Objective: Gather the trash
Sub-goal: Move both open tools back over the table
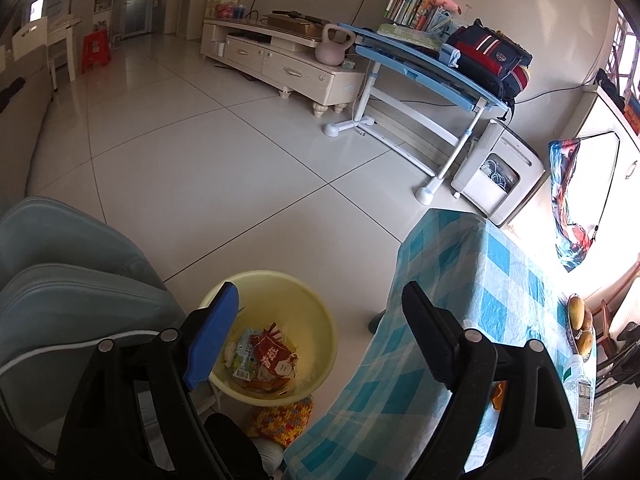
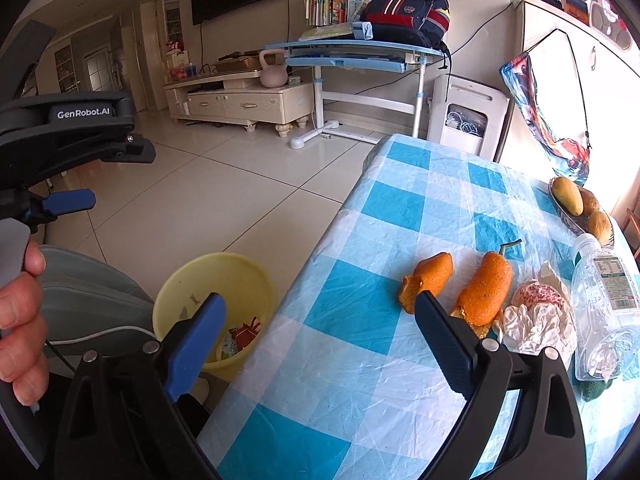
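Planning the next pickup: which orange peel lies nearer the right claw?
The stemmed orange peel, beside the crumpled tissue, almost meets the right claw; the other orange peel lies farther.

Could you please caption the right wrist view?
Open right gripper over checked table near orange peels; yellow bin below.

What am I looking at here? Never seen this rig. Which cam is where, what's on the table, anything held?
No robot arm: a person carries a two-finger gripper in each hand, with a fisheye camera on each looking forward along the fingers.

The left wrist view shows the left gripper over a yellow bin on the floor, with wrappers already inside. Its fingers are open and empty.

The right wrist view shows the right gripper above the table, also open and empty; the person's hand holding the other gripper shows at the left edge.

On the checked cloth lie two orange peel pieces, a crumpled tissue, a clear plastic bottle and a dish of fruit.
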Available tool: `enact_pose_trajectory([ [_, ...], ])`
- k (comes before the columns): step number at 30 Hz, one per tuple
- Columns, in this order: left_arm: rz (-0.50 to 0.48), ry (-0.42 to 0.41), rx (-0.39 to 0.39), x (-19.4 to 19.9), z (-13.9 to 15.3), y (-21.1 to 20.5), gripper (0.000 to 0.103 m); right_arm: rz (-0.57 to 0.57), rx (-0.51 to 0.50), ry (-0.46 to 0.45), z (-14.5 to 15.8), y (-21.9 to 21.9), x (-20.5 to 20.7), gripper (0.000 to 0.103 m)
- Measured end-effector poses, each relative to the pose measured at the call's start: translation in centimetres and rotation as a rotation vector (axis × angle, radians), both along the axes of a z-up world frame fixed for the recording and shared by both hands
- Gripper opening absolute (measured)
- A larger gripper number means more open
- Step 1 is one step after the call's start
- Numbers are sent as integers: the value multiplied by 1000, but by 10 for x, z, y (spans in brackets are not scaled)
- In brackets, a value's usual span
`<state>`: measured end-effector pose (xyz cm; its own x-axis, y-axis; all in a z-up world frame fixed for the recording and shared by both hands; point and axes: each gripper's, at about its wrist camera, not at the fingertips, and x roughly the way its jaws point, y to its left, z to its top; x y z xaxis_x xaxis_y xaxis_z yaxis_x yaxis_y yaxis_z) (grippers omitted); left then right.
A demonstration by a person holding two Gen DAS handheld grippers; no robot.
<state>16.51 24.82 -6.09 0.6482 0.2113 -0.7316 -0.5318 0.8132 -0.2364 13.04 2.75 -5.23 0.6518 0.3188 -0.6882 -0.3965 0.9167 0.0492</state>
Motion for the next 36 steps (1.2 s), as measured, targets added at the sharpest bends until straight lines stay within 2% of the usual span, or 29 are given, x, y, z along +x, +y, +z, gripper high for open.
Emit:
enact_pose_trajectory([
  [10, -57, 3, 75, 5, 7, -19, 82, -16, -2, -24, 3, -1, -2, 93],
  [22, -128, 11, 170, 7, 11, -41, 85, -27, 20, -13, 3, -7, 0, 93],
  [27, -146, 16, 190, 8, 12, -47, 85, -30, 33, 20, -1, -11, -1, 93],
  [32, -178, 23, 201, 10, 11, -54, 86, -42, 75, 53, -5, -27, -6, 93],
  [36, -231, 31, 209, 13, 9, -67, 86, -39, 42, 14, -1, -52, -26, 93],
])
